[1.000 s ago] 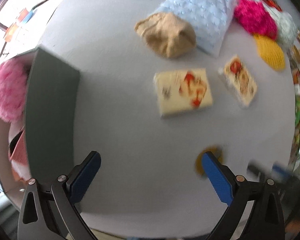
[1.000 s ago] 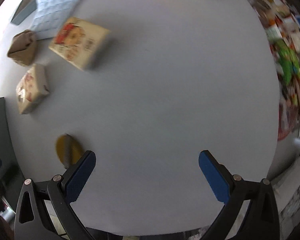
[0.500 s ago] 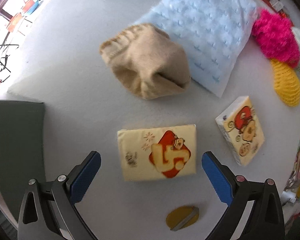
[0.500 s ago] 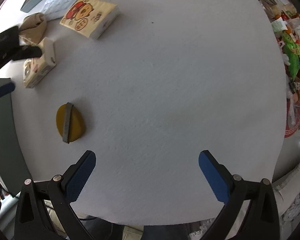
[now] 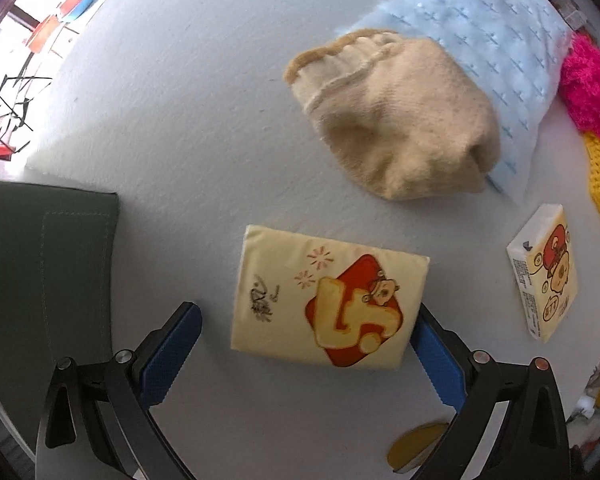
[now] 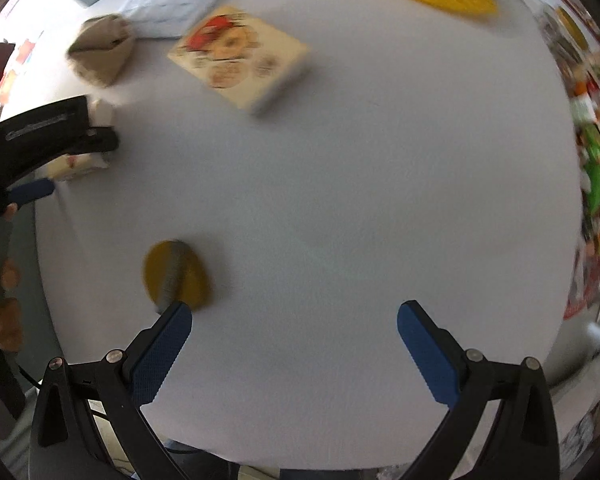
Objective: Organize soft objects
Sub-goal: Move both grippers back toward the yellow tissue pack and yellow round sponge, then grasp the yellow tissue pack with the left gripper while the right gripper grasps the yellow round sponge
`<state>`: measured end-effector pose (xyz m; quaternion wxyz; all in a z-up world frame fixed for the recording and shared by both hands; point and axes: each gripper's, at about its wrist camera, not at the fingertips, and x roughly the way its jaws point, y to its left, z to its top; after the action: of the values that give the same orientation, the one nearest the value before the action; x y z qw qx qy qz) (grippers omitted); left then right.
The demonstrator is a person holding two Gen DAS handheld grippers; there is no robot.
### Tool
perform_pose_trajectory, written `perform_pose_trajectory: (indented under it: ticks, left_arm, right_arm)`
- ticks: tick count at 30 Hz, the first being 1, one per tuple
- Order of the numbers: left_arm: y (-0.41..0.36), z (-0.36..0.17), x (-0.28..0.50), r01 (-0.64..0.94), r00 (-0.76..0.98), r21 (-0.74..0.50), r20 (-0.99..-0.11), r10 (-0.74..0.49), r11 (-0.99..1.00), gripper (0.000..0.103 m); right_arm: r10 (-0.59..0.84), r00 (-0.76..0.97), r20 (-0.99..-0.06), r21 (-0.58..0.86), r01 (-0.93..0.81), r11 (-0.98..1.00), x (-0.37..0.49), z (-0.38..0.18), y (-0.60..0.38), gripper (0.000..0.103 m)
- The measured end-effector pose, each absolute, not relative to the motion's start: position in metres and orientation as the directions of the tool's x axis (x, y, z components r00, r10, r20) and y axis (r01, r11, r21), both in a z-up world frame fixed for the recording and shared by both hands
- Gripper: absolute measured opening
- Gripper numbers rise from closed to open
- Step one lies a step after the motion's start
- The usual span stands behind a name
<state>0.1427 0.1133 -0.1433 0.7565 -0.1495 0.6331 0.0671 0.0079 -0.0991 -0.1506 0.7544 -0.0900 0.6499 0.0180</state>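
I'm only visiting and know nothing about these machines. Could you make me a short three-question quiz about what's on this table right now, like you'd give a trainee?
1. True or false: the left tongs have already closed on the yellow tissue pack.
2. Multiple choice: what does the beige knit hat partly lie on? A) the pale blue pillow B) the dark green bin C) the small tissue pack
3. Fill in: the right tongs hang open above bare table, near a small ____-coloured oval object.

Key: 1 false, the tongs are open with the pack between them; 2 A; 3 yellow.
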Motion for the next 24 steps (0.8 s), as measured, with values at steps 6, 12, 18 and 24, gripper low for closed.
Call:
perform_pose_trajectory:
  ticks: [6, 12, 18, 24]
  left_arm:
    - [0.107, -0.139, 0.150, -0.286, 0.203, -0.146, -0.975, -0.089, 0.947, 0.103]
    - [0.111, -0.146, 0.141, -0.286, 0.213, -0.146, -0.973, -0.086, 0.947, 0.103]
    - [0.111, -0.143, 0.139, -0.280, 0.209, -0.146, -0.974, -0.088, 0.949, 0.103]
    - [0.110, -0.144, 0.141, -0.272, 0.207, -0.143, -0.974, -0.088, 0.952, 0.103]
  right_arm:
    - [-0.094, 0.138, -0.986, -0.127, -0.254, 0.959, 0.012, -0.173, -0.054, 0.103]
    - [-0.190, 0.143, -0.971, -0.227, -0.320, 0.920, 0.014, -0.197, -0.036, 0.103]
    - [-0.219, 0.149, -0.964, -0.258, -0.336, 0.906, 0.020, -0.209, -0.019, 0.103]
    - [-0.207, 0.184, -0.961, -0.259, -0.337, 0.905, 0.013, -0.205, -0.009, 0.103]
